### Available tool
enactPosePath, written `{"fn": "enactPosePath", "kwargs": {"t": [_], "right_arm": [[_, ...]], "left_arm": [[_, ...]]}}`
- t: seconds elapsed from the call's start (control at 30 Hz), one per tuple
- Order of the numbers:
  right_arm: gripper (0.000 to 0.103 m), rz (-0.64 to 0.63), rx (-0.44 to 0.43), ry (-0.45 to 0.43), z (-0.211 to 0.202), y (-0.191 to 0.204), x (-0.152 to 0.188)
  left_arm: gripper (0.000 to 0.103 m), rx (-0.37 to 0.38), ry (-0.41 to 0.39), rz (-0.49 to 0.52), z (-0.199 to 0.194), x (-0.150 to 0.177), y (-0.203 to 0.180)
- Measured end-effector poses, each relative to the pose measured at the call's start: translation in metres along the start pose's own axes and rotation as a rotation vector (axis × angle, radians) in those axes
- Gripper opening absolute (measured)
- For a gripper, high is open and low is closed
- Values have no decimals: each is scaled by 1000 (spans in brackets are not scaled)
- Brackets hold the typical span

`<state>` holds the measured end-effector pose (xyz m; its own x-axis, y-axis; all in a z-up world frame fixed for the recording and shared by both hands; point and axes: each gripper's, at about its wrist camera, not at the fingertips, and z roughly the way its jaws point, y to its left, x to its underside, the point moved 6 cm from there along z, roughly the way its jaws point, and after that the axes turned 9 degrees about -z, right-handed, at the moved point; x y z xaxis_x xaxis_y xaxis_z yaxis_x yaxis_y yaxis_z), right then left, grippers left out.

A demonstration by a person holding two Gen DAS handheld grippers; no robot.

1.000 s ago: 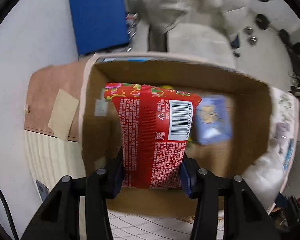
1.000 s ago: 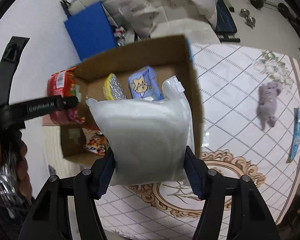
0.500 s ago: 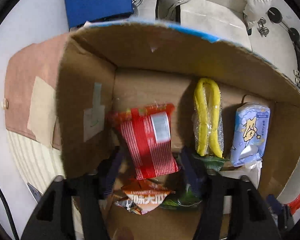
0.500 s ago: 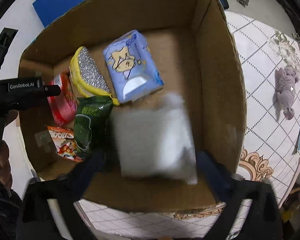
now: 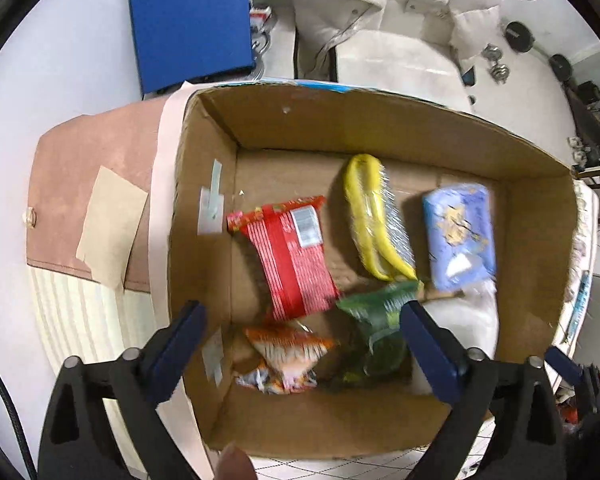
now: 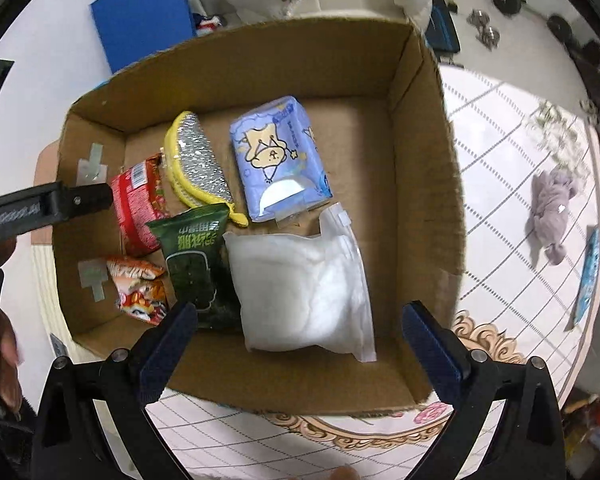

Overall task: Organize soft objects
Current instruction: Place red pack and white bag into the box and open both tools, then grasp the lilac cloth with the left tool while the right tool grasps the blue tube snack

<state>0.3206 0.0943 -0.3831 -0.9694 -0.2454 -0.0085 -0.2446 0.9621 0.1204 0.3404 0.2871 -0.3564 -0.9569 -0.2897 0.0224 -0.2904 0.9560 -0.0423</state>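
Your left gripper (image 5: pixel 302 326) and right gripper (image 6: pixel 300 326) share black frames, silver screws and dark blue finger pads (image 6: pixel 168 346). Beside the cardboard box (image 6: pixel 424 128), the left one's black arm carries pale lettering, with your bare skin behind it.

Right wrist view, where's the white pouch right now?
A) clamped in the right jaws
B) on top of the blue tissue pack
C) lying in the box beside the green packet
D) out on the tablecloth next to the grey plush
C: the white pouch lies on the floor of the cardboard box, next to the green packet, with the right gripper open and empty above it.
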Motion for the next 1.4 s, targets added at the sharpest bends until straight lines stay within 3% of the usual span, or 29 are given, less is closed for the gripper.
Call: {"fn": "enactPosePath", "kwargs": {"t": [0.27, 0.6, 1.07, 1.27, 1.4], "right_arm": [[103, -49, 32, -95, -41, 4, 22], [103, -77, 58, -243, -103, 7, 55], [103, -97, 14, -338, -157, 2, 100], [103, -41, -76, -362, -167, -31, 106], [103, 53, -63, -377, -173, -94, 112]], "left_arm": [[100, 62, -115, -4, -42, 53, -6], [100, 18, -305, -30, -100, 108, -4], [100, 1, -410, -72, -148, 154, -12], [100, -53, -456, -27, -163, 155, -57], [100, -40, -453, 44, -158, 147, -117]]}}
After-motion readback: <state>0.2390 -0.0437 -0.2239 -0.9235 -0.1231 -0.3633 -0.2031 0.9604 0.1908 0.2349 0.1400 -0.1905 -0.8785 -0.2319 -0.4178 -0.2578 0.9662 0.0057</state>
